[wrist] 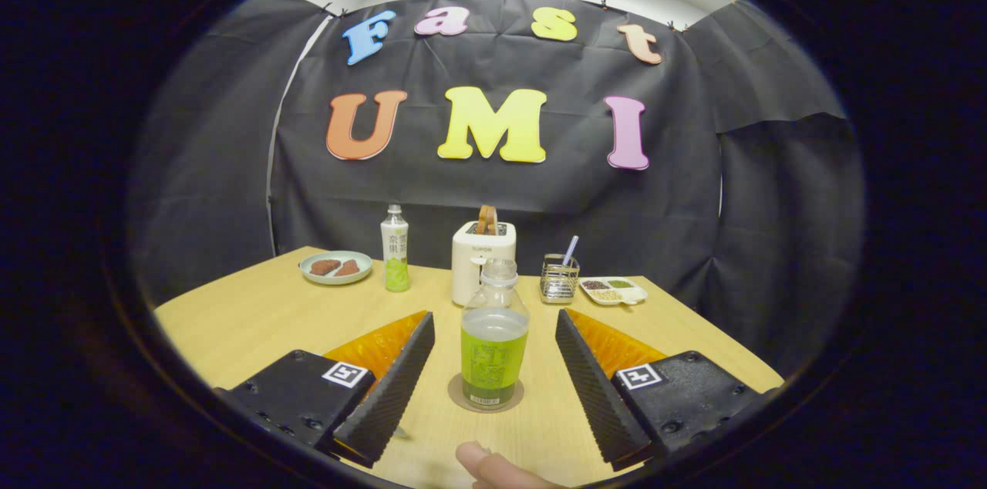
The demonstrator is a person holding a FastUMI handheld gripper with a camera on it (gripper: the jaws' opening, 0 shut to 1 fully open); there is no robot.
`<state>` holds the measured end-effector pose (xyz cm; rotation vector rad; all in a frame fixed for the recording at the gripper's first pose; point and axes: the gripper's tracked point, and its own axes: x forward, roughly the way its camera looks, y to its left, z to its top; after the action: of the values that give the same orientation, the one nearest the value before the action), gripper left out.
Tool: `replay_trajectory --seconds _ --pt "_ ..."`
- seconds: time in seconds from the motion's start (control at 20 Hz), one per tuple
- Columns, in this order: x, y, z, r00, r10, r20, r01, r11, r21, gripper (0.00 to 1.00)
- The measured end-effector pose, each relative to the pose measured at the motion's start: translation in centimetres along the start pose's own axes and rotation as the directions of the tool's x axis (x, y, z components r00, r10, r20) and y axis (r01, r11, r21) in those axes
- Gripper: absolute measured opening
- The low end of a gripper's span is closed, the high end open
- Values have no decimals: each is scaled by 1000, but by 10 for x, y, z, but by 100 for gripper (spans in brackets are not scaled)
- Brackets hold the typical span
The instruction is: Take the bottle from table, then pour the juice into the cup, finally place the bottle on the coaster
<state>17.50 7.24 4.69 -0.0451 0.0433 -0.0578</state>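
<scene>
A clear bottle [494, 335] with a green label and green juice up to its shoulder stands upright on a round brown coaster [463, 401] on the wooden table [254, 319]. No cap shows on its neck. My gripper [493, 317] is open, with its fingers wide apart on either side of the bottle. Neither finger touches it. The bottle is between the fingertips, roughly midway.
Beyond the bottle stand a white toaster [480, 261] with toast in it, a second white-and-green bottle [395, 250], a plate [336, 267] of brown food, a wire holder [559, 278] with a straw, and a white divided dish [614, 290]. A person's fingertip [482, 462] shows near the table's front edge.
</scene>
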Motion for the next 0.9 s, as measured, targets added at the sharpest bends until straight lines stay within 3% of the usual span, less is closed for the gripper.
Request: replay_trajectory --seconds 0.2,0.65,0.9 --pt "-35 -3 21 999 -24 32 21 997 75 100" --pt "-127 -36 33 991 -83 101 77 995 57 100" --pt "-174 -62 37 990 -80 119 71 995 74 100"
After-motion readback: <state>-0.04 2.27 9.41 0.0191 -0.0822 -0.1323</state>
